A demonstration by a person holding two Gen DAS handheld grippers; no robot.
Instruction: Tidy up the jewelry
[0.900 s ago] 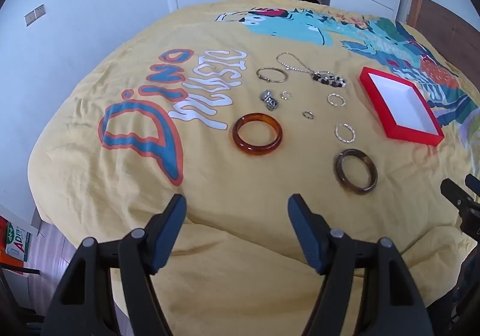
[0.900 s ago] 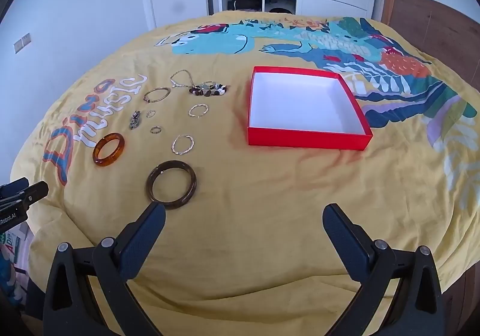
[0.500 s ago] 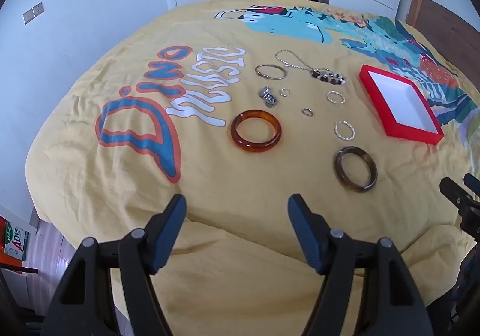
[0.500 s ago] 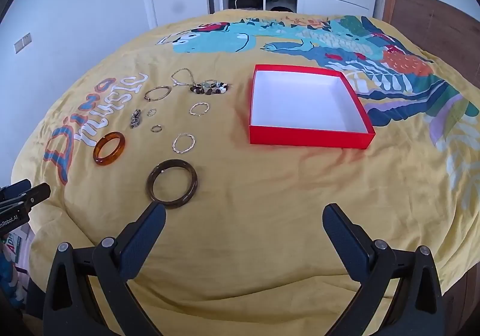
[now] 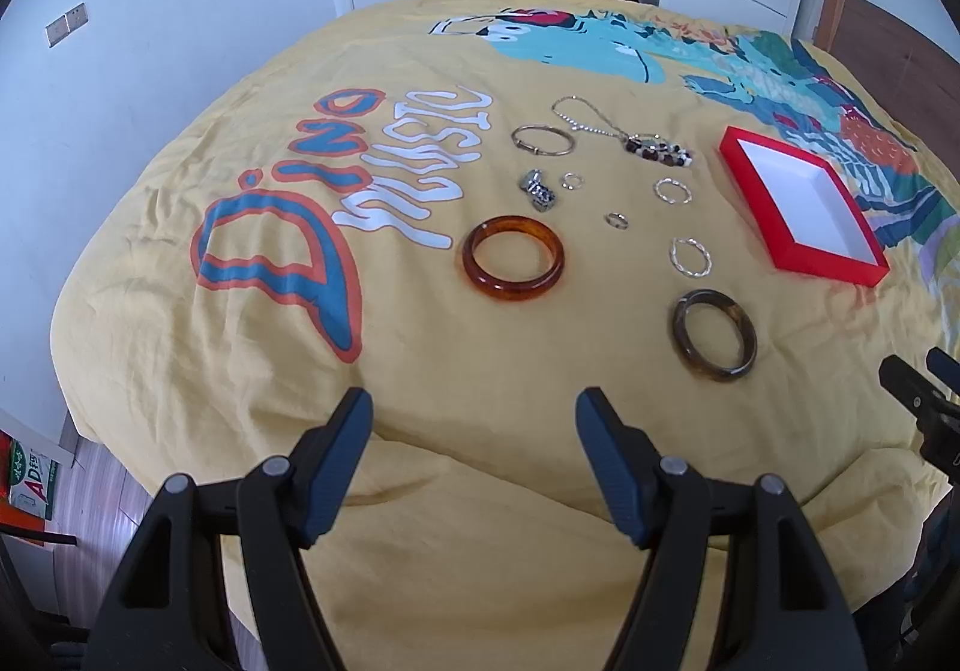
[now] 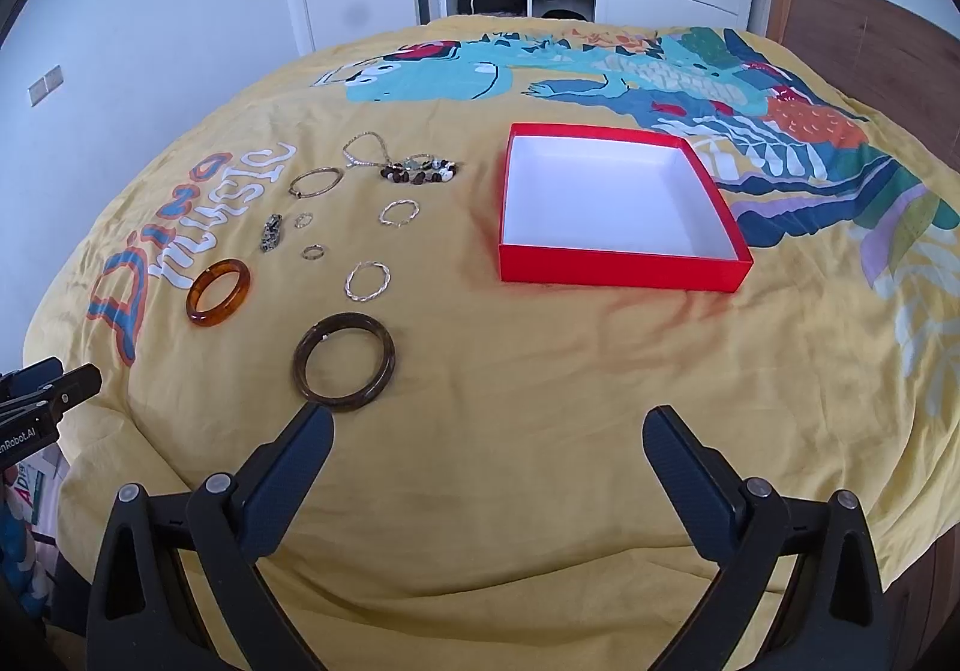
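While over the bedspread [image 5: 480,371] | left gripper [image 5: 474,431] fingers spread, empty | right gripper [image 6: 487,446] fingers spread, empty

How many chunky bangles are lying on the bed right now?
2. The amber bangle lies beside the printed lettering; the dark brown bangle lies nearer, toward the red box. Neither looks hidden.

Two chunky bangles [image 5: 513,258], three thin bracelets [image 5: 543,140], two small rings [image 5: 616,219], one chain necklace [image 5: 585,113], one beaded bracelet [image 5: 657,150], one metal charm [image 5: 537,187], one red box [image 5: 801,206].
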